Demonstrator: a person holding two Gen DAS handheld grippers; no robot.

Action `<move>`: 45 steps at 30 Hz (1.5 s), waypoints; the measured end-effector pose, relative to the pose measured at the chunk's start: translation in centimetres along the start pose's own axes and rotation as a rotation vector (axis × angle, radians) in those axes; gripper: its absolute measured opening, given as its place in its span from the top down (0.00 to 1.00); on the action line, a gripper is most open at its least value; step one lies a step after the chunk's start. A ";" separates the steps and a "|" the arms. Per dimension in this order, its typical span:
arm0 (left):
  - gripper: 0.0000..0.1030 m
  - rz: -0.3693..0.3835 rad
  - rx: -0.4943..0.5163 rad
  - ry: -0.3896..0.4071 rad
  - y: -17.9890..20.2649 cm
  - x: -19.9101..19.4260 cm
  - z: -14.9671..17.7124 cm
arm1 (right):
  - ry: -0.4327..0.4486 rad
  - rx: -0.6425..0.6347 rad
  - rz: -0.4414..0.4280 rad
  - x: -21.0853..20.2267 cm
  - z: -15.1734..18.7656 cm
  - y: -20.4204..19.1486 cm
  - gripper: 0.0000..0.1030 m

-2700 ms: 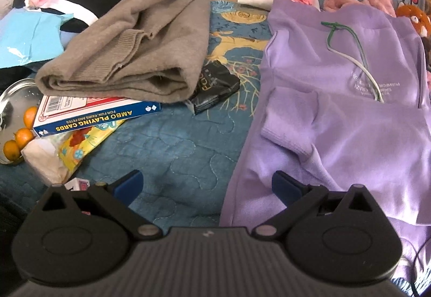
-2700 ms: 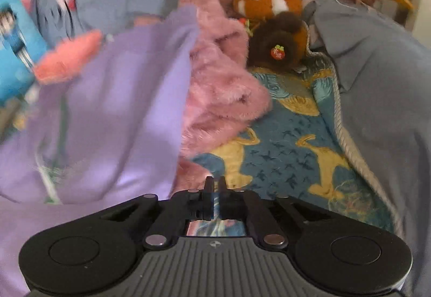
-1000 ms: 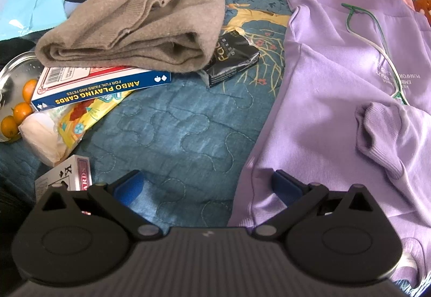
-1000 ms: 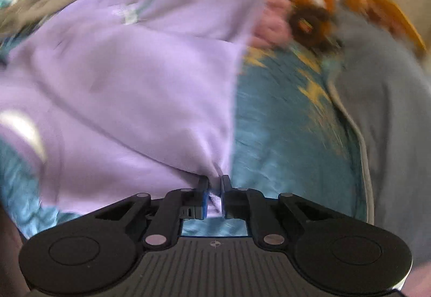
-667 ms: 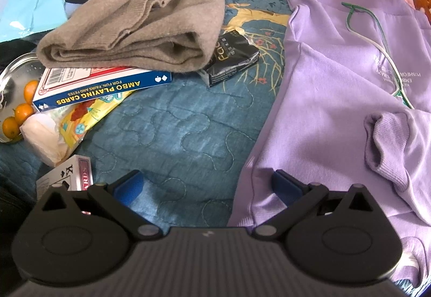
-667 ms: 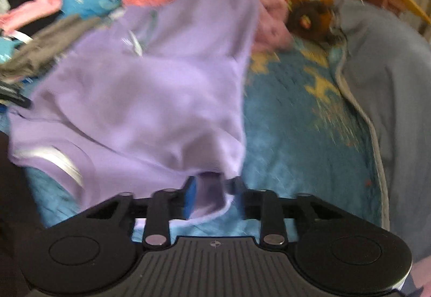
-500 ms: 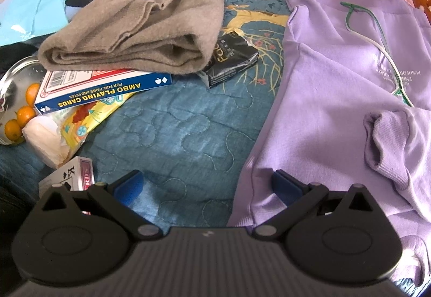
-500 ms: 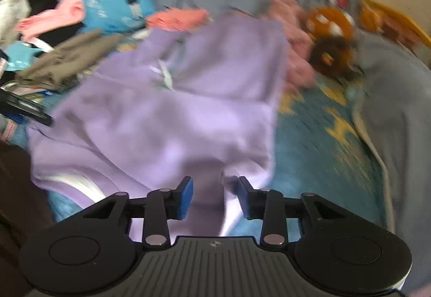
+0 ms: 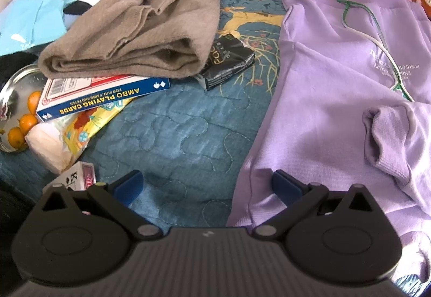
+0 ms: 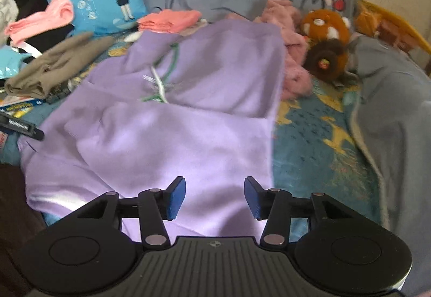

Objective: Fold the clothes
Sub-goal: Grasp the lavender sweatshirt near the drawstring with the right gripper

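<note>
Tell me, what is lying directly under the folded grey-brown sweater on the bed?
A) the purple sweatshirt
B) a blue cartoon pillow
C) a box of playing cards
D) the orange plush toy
C: in the left wrist view, the folded grey-brown sweater rests on top of the box of playing cards, whose blue printed edge sticks out from beneath it.

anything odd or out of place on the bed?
Yes. The folded brown sweater rests on a playing cards box, and a metal plate of oranges sits on the bedspread among the clothes. The purple sweatshirt looks normal.
</note>
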State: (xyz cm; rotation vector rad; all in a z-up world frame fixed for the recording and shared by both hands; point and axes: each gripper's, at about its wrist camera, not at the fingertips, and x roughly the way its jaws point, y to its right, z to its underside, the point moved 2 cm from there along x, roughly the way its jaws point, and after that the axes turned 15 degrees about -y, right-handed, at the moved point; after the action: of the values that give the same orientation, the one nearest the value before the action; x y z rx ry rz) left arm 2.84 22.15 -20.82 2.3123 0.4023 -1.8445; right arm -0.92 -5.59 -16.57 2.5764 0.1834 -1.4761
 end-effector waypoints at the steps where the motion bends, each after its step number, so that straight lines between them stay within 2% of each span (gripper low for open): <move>1: 0.00 0.001 -0.001 -0.002 0.0 0.0 0.0 | 0.008 -0.025 -0.008 0.5 -0.6 -0.7 0.54; 7: 0.00 0.006 -0.002 -0.008 0.0 0.2 -0.1 | 0.085 -0.187 -0.020 4.8 -7.2 -4.6 0.54; 12: 0.00 0.007 0.001 -0.012 0.1 0.2 -0.3 | 0.044 -0.150 -0.017 10.0 -13.8 -5.2 0.57; 14: 0.00 0.004 0.005 -0.011 0.1 0.2 -0.3 | -0.003 -0.142 -0.052 11.7 -15.5 -5.3 0.67; 15: 0.00 0.001 0.008 -0.009 0.2 0.2 -0.4 | -0.030 -0.141 -0.062 12.4 -16.0 -5.3 0.91; 16: 0.00 -0.002 0.012 -0.007 0.3 0.1 -0.4 | -0.057 -0.142 -0.069 13.0 -16.5 -5.3 0.96; 20: 0.00 -0.009 0.039 0.001 0.9 0.0 -0.4 | -0.039 -0.101 -0.105 12.6 -17.5 -4.4 0.96; 23: 0.00 -0.008 0.054 -0.004 1.2 0.2 -0.5 | -0.052 -0.021 -0.151 12.5 -18.0 -2.9 0.96; 27: 0.00 -0.009 0.064 -0.013 1.5 0.4 -0.6 | -0.041 0.120 -0.112 13.3 -19.5 -0.2 0.96; 30: 0.00 -0.013 0.069 -0.013 1.6 0.5 -0.7 | -0.037 0.166 -0.074 13.8 -21.0 1.4 0.96; 32: 0.00 -0.013 0.070 -0.015 1.7 0.5 -0.7 | -0.026 0.175 -0.055 13.5 -22.0 2.0 0.96; 35: 0.00 -0.010 0.068 -0.018 1.7 0.6 -0.9 | -0.007 0.070 -0.161 12.5 -22.4 0.4 0.88; 36: 0.00 -0.009 0.067 -0.019 1.6 0.6 -1.0 | -0.012 0.012 -0.207 12.2 -22.2 -0.5 0.80; 37: 0.00 -0.008 0.067 -0.020 1.5 0.7 -1.1 | -0.024 -0.043 -0.195 12.4 -21.9 -1.5 0.67; 39: 0.00 -0.010 0.069 -0.019 1.6 0.7 -1.1 | -0.053 -0.151 -0.123 13.0 -21.2 -3.5 0.66; 41: 0.00 -0.010 0.067 -0.018 1.6 0.7 -1.0 | -0.082 -0.258 -0.052 13.6 -20.5 -5.4 0.75; 42: 0.00 -0.010 0.065 -0.018 1.7 0.7 -1.0 | -0.079 -0.251 -0.023 13.9 -20.5 -5.5 0.96; 45: 0.00 -0.007 0.062 -0.019 1.7 0.6 -1.0 | -0.037 -0.142 0.046 14.6 -21.6 -4.3 0.95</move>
State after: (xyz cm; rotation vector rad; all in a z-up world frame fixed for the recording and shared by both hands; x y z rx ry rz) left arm 4.38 20.91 -21.29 2.3339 0.3558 -1.9062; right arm 23.80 3.40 -18.76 2.4240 0.2148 -1.4397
